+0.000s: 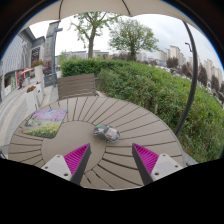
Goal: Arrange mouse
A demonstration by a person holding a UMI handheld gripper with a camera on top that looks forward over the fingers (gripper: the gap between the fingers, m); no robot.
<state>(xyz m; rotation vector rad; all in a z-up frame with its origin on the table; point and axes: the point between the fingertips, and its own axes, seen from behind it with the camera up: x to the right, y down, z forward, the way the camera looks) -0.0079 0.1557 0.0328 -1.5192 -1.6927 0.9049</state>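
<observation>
A small grey and white mouse [107, 131] lies on a round wooden slatted table [120, 115], a little beyond my fingers and roughly midway between them. A green patterned mat [44, 128] lies on the table to the left of the mouse. My gripper [111, 160] hovers above the table's near part. Its two fingers stand wide apart, magenta pads [76, 158] facing each other, with only bare slats between them. Nothing is held.
A wooden bench [77, 86] stands behind the table. A hedge [160, 85] runs along the right and back, with trees and buildings beyond. A paved walkway lies to the left. The table's rim curves round on the right.
</observation>
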